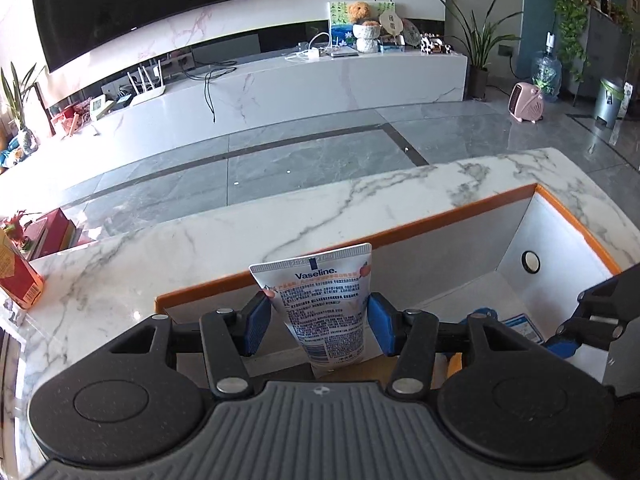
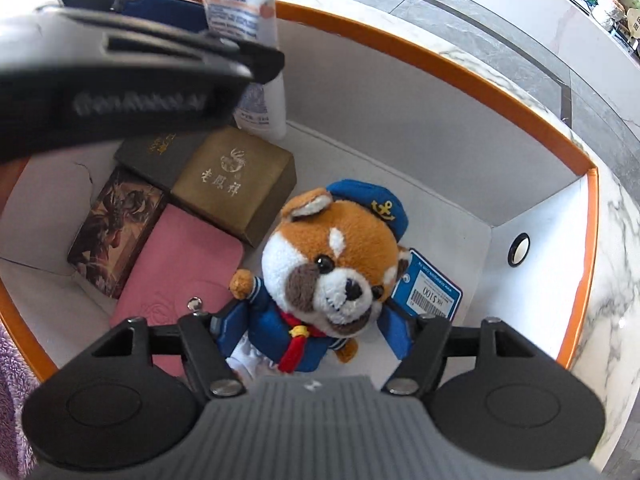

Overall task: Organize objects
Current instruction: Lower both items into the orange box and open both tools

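A white Vaseline tube point(image 1: 324, 328) stands cap down inside the orange-rimmed white box point(image 1: 400, 232). My left gripper point(image 1: 318, 302) is shut on it, a blue pad against each side. In the right wrist view the tube point(image 2: 240, 12) rises near the box's far wall point(image 2: 400, 128). A plush dog in a blue sailor suit point(image 2: 332, 256) lies on the box floor between the fingers of my right gripper point(image 2: 310, 330), which is open, its pads just beside the body. Those right fingers point(image 1: 596, 320) show at the right edge of the left wrist view.
On the box floor to the left lie a gold case point(image 2: 236, 184), a dark case point(image 2: 156, 152), a picture-printed box point(image 2: 116, 232) and a pink pouch point(image 2: 180, 272). A blue price tag point(image 2: 432, 292) hangs beside the plush. The box sits on a marble table point(image 1: 240, 240) that also bears a red carton point(image 1: 20, 276).
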`<action>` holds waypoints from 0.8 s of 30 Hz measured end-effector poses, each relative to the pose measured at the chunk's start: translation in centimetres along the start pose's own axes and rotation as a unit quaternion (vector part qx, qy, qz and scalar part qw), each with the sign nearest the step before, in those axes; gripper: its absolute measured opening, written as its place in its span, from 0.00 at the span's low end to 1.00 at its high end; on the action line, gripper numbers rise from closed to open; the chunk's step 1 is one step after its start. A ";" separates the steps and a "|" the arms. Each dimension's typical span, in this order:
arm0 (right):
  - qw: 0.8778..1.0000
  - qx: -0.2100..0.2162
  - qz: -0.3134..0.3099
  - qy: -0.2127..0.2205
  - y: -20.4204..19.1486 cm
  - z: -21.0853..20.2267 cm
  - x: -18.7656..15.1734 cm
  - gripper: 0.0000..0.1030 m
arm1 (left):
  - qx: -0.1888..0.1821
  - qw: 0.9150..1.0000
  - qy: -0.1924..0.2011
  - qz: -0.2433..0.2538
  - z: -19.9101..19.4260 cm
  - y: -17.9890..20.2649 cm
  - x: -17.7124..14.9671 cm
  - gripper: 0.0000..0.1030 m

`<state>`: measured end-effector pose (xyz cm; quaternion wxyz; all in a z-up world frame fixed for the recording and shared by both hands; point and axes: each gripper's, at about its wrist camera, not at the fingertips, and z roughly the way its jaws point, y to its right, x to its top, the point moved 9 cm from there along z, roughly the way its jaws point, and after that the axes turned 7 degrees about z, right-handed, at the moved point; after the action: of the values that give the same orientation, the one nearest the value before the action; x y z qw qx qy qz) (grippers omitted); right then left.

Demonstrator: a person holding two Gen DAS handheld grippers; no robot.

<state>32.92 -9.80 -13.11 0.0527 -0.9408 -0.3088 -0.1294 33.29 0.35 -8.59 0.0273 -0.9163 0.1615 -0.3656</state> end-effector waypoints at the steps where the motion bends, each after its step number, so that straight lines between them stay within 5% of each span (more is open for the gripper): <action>1: 1.000 0.000 0.000 -0.001 0.0 0.0 0.0 0.69 | -0.001 1.000 -0.003 -0.001 0.1 0.0 -0.1 0.60; 10: 1.000 -0.003 0.005 0.000 0.2 -0.2 -0.1 0.69 | -0.020 0.999 -0.039 0.001 1.4 0.3 -1.2 0.61; 24: 0.999 0.038 0.007 0.005 -0.5 -1.1 -0.9 0.62 | -0.054 0.997 -0.024 -0.046 -2.1 -0.8 -0.8 0.67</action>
<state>31.73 -10.13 -12.30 0.0908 -0.9398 -0.3063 -0.1216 31.51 1.49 -7.43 -0.0349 -0.9312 0.1380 -0.3356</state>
